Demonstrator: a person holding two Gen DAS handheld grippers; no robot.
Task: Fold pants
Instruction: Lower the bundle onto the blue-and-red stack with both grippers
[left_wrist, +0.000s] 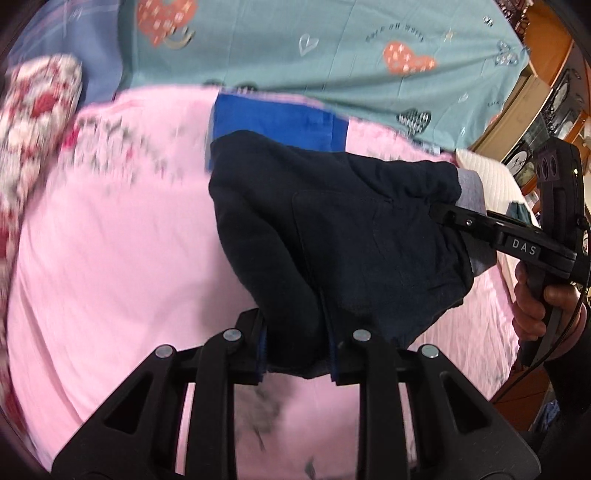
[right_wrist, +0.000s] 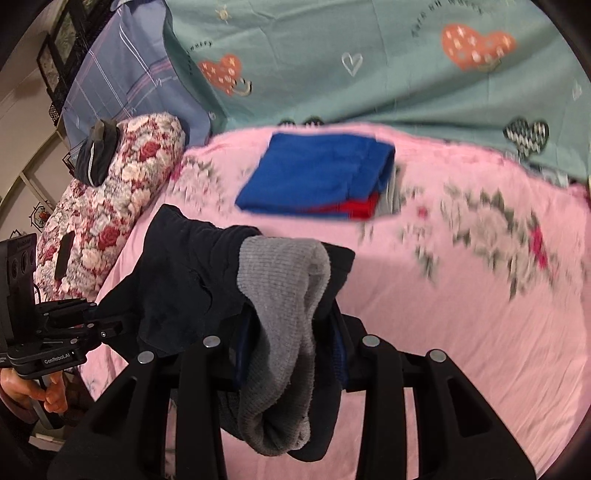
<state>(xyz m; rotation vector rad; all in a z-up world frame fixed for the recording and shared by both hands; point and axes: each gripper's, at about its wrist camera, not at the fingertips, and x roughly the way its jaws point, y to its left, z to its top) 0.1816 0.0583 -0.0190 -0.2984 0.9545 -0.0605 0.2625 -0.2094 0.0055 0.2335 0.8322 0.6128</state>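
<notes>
Broadly, a pink floral-printed bedsheet (left_wrist: 110, 240) covers the bed, with a teal sheet printed with hearts (left_wrist: 332, 44) behind it and a rose-patterned red and white pillow (right_wrist: 110, 177) at one side. A dark navy pair of pants with a grey knitted waistband (left_wrist: 351, 229) hangs above the pink sheet, slung between both tools. A folded royal-blue garment (right_wrist: 317, 173) lies on the sheet behind, over something red. Left gripper (left_wrist: 297, 354): clenched on a dark edge of the pants. Right gripper (right_wrist: 291, 354): jaws clamped on the grey waistband, which droops down between them. A hand (left_wrist: 543, 306) holds the right tool's handle
</notes>
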